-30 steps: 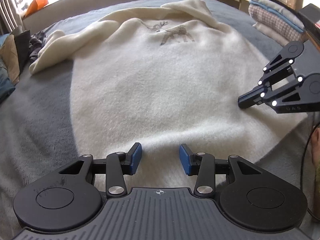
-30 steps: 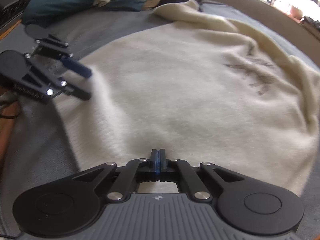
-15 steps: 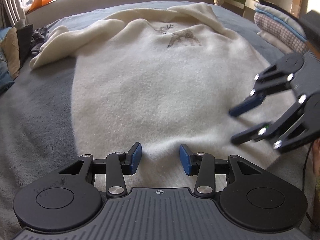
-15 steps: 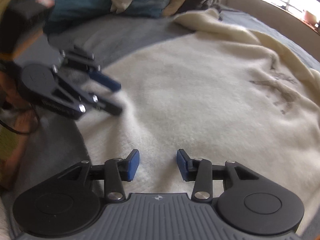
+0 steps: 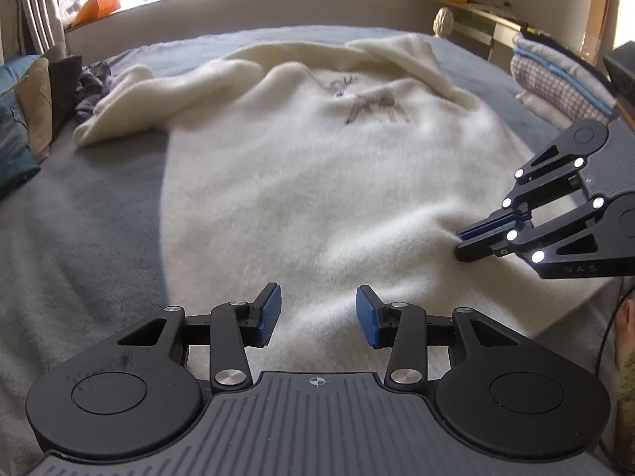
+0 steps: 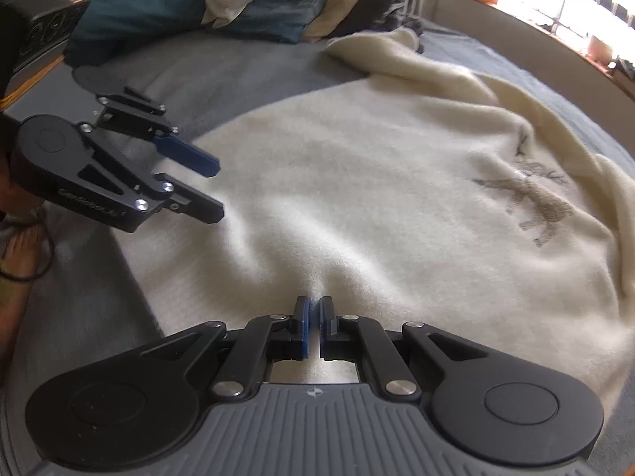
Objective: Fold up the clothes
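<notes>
Two tools are at work over the cream sweater (image 5: pixel 301 182), which lies spread flat on the grey bed (image 5: pixel 79 238) with its deer motif (image 5: pixel 373 105) facing up and one sleeve (image 5: pixel 151 95) trailing off to the left. At far left, beyond that sleeve, cushions and loose clothes (image 5: pixel 31 111) are heaped at the bed's edge. My left tool (image 5: pixel 317 313) hangs just above the sweater's near hem with its blue pads (image 5: pixel 269 309) spread apart and nothing between them. Further right, my right tool (image 6: pixel 315 317) has just been closing, and its pads are pressed together on a small raised fold of the sweater's hem, the fabric puckering up into the pinch. At far right a stack of folded clothes (image 5: pixel 555 79) sits near the bed's edge.
</notes>
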